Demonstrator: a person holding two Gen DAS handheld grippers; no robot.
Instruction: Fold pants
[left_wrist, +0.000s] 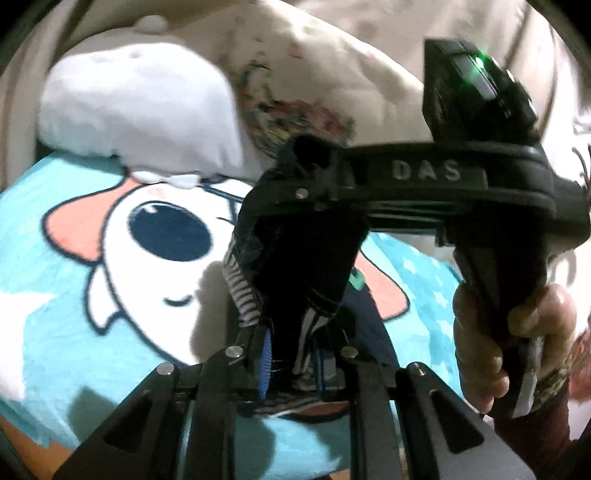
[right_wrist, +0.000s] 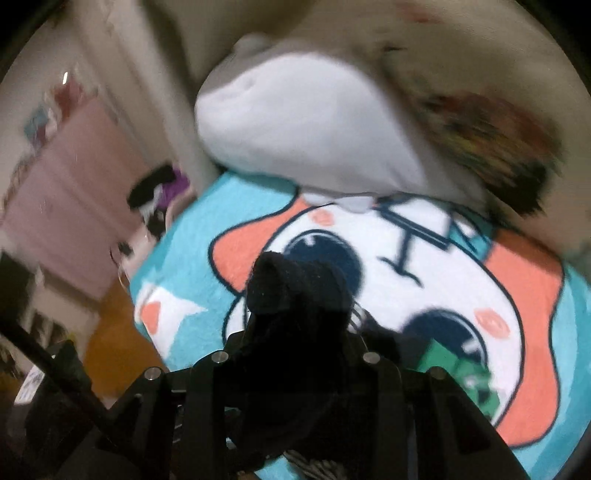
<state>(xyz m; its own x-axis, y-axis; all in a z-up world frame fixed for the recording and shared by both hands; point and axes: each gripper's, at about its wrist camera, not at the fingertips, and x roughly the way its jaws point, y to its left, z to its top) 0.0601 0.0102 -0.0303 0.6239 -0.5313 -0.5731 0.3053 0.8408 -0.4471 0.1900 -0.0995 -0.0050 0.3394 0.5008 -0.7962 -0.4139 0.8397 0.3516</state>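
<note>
Both tongs clamp the dark pants (left_wrist: 310, 254) w/ striped lining: left tongs (left_wrist: 291, 354), right tongs (right_wrist: 291, 354), over cartoon blanket (left_wrist: 92, 332).

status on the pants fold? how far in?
Done: both ends picked up. In hand: the left hand-held gripper and right hand-held gripper each clamp the dark pants, bunched above the blue cartoon blanket. Left: no neat fold is visible; laying flat and creasing remain.

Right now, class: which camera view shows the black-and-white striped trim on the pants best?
The left wrist view: the striped trim of the pants hangs sharp beside the left claw. The right wrist view shows only a striped scrap at the bottom edge.
</note>
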